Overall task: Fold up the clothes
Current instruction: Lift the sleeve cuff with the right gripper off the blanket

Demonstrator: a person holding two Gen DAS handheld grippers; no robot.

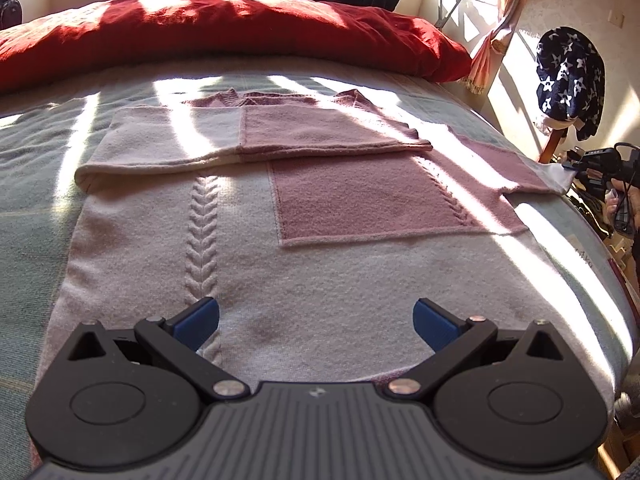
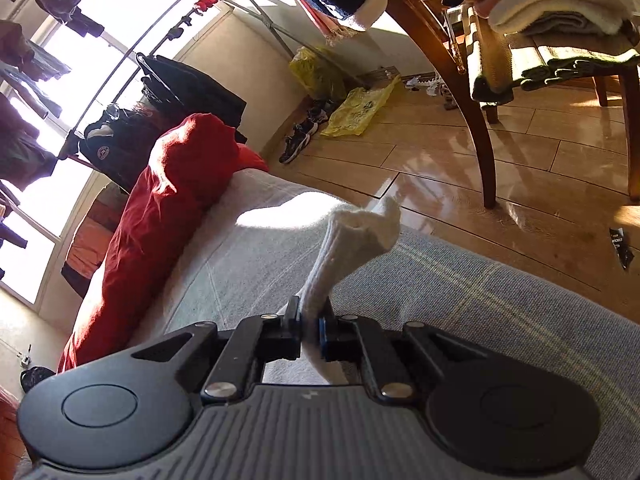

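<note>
Sweater point(image 1: 224, 248): cream with pink blocks, raised cable braid down the front. Bed cover point(image 1: 28, 160): pale green-grey, faint plaid lines. Duvet point(image 1: 224, 36): red. Gripper pads point(image 1: 198, 320): blue. Hanging garment point(image 1: 570, 76): navy, white stars. Floor bag point(image 2: 356, 110): yellow

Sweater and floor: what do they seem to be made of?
Sweater: soft knit, probably wool or a blend; matte, fuzzy nap, a cable braid down the cream panel, pink patches. Floor: glossy wood or laminate planks; plank seams and mirror-like reflections show.
</note>
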